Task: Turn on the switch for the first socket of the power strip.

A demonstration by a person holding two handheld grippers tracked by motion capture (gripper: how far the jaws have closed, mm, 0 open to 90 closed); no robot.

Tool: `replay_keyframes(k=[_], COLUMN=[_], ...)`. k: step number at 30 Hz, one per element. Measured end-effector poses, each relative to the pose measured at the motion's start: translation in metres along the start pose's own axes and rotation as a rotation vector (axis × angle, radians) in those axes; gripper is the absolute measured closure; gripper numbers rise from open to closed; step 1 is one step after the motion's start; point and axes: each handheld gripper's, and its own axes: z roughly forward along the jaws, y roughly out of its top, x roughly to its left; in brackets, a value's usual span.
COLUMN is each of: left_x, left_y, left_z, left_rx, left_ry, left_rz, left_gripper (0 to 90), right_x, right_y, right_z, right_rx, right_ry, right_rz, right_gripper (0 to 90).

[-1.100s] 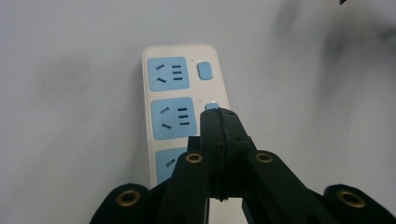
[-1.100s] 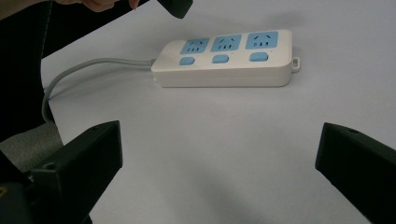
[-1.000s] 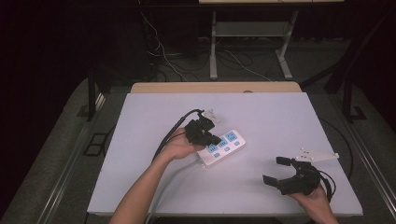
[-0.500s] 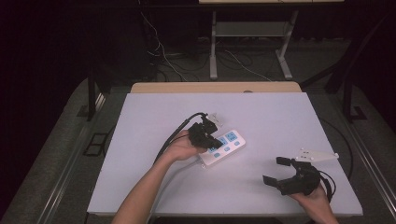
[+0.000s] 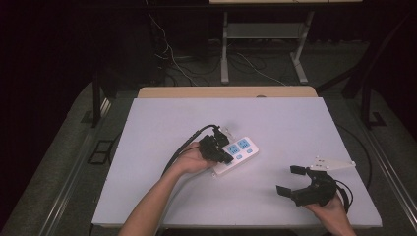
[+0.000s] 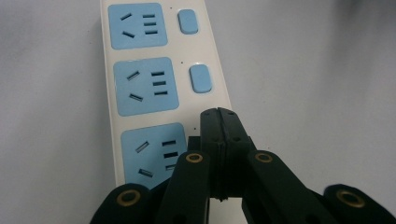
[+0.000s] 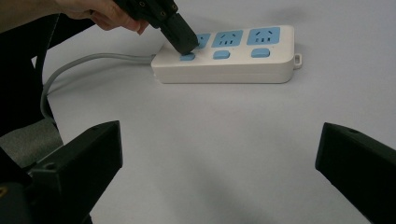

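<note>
Where claw (image 6: 218, 122) lands, switch (image 7: 187, 57) half-hidden

1. A pale, matte white table top (image 5: 275, 123) takes up the middle of the scene, evenly lit.
2. A light wooden edge strip (image 5: 226, 92) runs along the far side of the table.
3. Grey carpeted floor (image 5: 64, 162) surrounds the table on the left and right.
4. Beyond the far edge, a metal-legged stand (image 5: 263, 44) rises from the floor, with loose cables (image 5: 172, 54) trailing on the floor to its left.
5. The far background and both upper corners sink into darkness.
</note>
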Motion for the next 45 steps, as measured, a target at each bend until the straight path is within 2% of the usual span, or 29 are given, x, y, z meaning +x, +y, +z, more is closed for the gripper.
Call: replay_keyframes(k=[3, 8, 14, 19, 23, 27, 36, 37, 39, 41, 45], left_x=[0.0, 0.001, 0.001, -0.004, -0.004, -0.004, -0.007, -0.008, -0.012, -0.016, -0.022], left_y=[0.0, 0.0, 0.0, 0.0, -0.004, -0.003, -0.002, -0.001, 0.002, 0.004, 0.008], left_z=[0.0, 0.001, 0.003, 0.004, 0.004, 0.004, 0.004, 0.004, 0.002, 0.002, -0.002], left_rx=[0.001, 0.01, 0.015, 0.025, -0.001, 0.001, 0.01, 0.013, 0.037, 0.057, 0.037], left_ry=[-0.003, -0.003, -0.007, 0.03, 0.027, 0.028, 0.054, 0.059, 0.092, 0.108, 0.099], left_rz=[-0.005, -0.031, -0.037, -0.015, -0.042, -0.046, -0.015, -0.008, 0.035, 0.066, 0.083], left_gripper=[89.3, 89.5, 89.7, 89.9, 89.8, 89.7, 89.6, 89.6, 89.6, 89.5, 89.5], right_x=[0.001, 0.001, 0.001, 0.002, 0.002, 0.002, 0.001, 0.001, 0.001, 0.0, 0.0], right_y=[0.0, 0.001, 0.001, 0.001, 0.002, 0.001, 0.002, 0.002, 0.002, 0.002, 0.002], right_z=[0.0, -0.002, -0.005, -0.006, -0.007, -0.006, -0.004, -0.004, -0.004, -0.004, -0.005], right_rx=[-0.002, -0.019, -0.036, -0.047, -0.051, -0.047, -0.043, -0.045, -0.045, -0.046, -0.049], right_ry=[0.004, -0.017, -0.031, -0.035, -0.034, -0.032, -0.041, -0.041, -0.042, -0.042, -0.043], right_rz=[-0.002, -0.003, 0.0, -0.003, -0.007, -0.007, -0.006, -0.006, -0.006, -0.006, -0.005], right_gripper=[0.2, 0.3, 0.2, 0.2, 0.2, 0.2, 0.2, 0.2, 0.2, 0.2, 0.2])
